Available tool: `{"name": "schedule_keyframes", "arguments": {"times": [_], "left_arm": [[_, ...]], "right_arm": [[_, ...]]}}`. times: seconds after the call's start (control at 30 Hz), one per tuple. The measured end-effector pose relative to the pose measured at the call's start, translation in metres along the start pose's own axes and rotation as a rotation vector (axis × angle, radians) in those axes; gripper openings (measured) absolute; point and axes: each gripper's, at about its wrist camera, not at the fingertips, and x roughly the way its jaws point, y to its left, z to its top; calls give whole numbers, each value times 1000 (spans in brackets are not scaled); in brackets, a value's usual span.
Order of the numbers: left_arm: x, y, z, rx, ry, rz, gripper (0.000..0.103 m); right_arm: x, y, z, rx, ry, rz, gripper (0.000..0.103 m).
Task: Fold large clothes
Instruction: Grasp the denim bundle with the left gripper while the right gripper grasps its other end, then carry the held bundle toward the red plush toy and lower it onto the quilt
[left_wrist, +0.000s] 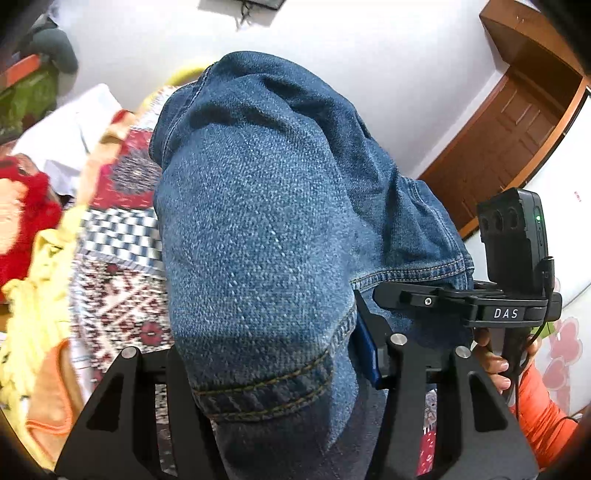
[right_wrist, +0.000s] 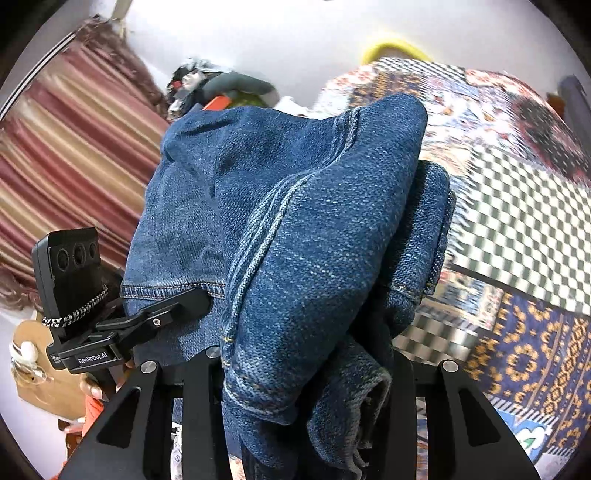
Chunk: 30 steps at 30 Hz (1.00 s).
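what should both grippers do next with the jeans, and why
Probably draw the two grippers apart to spread the denim. The left gripper and right gripper each pinch a bunched hem of the jeans, which hang crumpled above the patterned bedspread.

Both hand-held tools are matte black, angular two-finger grippers with triangular cut-outs in the arms and round silver screw heads at the pivots. On the right gripper a black camera block with three round lenses and a small green light stands above a clamp lettered "DAS"; a thin black cable runs down behind it. The left one reads "GenRobot.AI", its block tied with speckled cord. An orange sleeve shows below
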Motion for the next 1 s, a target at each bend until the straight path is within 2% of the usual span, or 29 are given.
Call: {"name": "schedule_keyframes", "arguments": {"times": [0.13, 0.23, 0.43, 0.53, 0.6, 0.67, 0.73, 0.8, 1.0], "left_arm": [[-18, 40, -15, -36, 9, 9, 55], [-12, 65, -27, -93, 51, 10, 55], [29, 135, -80, -223, 175, -1, 55], [51, 164, -104, -290, 222, -24, 57], [61, 187, -116, -345, 227, -69, 62], [65, 206, -127, -407, 221, -127, 65], [63, 211, -134, -425, 213, -139, 66], [55, 205, -137, -391, 204, -101, 67], [10, 181, -134, -255, 159, 99, 67]], "right_arm": [[28, 28, -3, -14, 37, 7, 38], [61, 33, -11, -6, 100, 2, 38], [143, 15, -41, 75, 261, -12, 38], [172, 4, -51, 86, 307, -23, 39], [178, 0, -51, 63, 313, -24, 44], [181, -2, -55, 23, 322, -21, 53], [183, -6, -51, 3, 334, -24, 62], [176, -12, -57, 0, 344, -32, 68], [136, -23, -56, -12, 330, -46, 68]]}}
